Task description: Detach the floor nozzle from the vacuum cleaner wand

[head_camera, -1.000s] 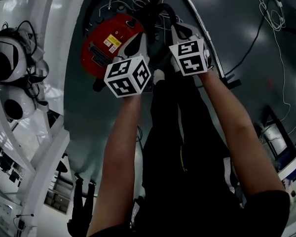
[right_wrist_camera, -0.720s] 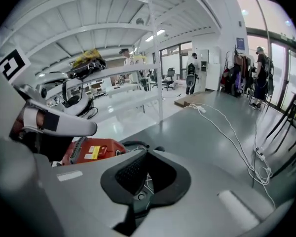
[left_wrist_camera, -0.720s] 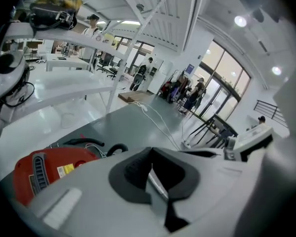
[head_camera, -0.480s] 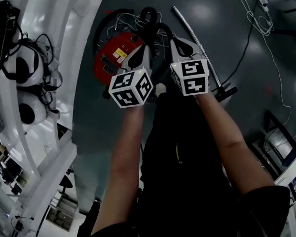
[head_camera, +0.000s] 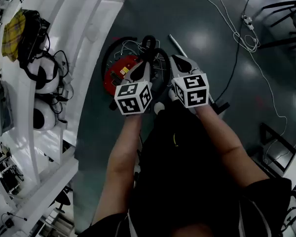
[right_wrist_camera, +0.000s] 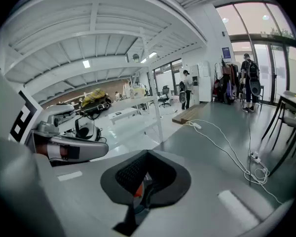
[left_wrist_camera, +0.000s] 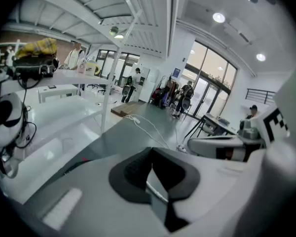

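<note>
The red vacuum cleaner (head_camera: 117, 73) lies on the dark floor far below, with its black hose (head_camera: 149, 44) looped over it. Its metal wand (head_camera: 176, 44) runs down-right behind my right gripper to a dark end piece (head_camera: 221, 106), likely the floor nozzle. My left gripper (head_camera: 141, 67) and right gripper (head_camera: 179, 61) hang side by side high above them, both shut and empty. In the left gripper view the left gripper (left_wrist_camera: 156, 180) has its dark pads together. The right gripper (right_wrist_camera: 142, 177) shows the same, with a bit of red below.
White benches (head_camera: 84, 38) stand at the left with headsets (head_camera: 41, 73) and a yellow cloth (head_camera: 14, 27). White cables (head_camera: 235, 33) and a power strip (head_camera: 247, 19) trail over the floor. Black frames (head_camera: 281, 9) stand at the right. People stand far off by the windows (right_wrist_camera: 247, 80).
Both grippers have risen together, still shut and empty. The vacuum cleaner, wand and floor now look smaller and farther below, and more of the benches and cables shows.
</note>
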Available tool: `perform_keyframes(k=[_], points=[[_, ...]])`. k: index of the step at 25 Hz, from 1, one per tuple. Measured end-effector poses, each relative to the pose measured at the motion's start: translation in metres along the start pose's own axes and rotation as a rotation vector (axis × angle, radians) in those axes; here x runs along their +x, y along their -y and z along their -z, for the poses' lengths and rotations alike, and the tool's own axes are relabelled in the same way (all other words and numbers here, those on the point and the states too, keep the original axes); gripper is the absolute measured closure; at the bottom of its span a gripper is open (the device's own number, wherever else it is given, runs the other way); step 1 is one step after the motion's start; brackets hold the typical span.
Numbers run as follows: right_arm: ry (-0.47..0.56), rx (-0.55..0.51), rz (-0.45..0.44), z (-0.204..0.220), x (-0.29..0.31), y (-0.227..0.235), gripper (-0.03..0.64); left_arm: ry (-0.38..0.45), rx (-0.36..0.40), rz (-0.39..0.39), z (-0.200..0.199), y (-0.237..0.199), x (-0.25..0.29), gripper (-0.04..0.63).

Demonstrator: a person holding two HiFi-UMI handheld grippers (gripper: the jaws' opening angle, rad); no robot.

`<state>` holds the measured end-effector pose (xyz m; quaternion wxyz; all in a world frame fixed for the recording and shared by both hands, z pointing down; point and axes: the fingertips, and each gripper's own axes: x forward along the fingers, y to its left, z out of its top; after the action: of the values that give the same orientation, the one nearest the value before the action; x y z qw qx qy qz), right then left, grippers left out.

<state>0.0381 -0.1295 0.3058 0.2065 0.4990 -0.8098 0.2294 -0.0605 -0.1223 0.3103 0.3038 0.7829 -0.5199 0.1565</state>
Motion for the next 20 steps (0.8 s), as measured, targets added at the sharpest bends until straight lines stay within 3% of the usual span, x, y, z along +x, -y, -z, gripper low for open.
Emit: perform_keyframes(k=[12, 20], points=[[0.102, -0.081, -0.02, -0.069, -0.051, -0.016, 0.621, 0.127, 0.108, -0.008, -0.06, 0.037, -0.044, 0.586], [0.116, -0.104, -0.061, -0.09, -0.058, -0.034, 0.621, 0.198, 0.091, -0.032, -0.093, 0.032, -0.066, 0.586]])
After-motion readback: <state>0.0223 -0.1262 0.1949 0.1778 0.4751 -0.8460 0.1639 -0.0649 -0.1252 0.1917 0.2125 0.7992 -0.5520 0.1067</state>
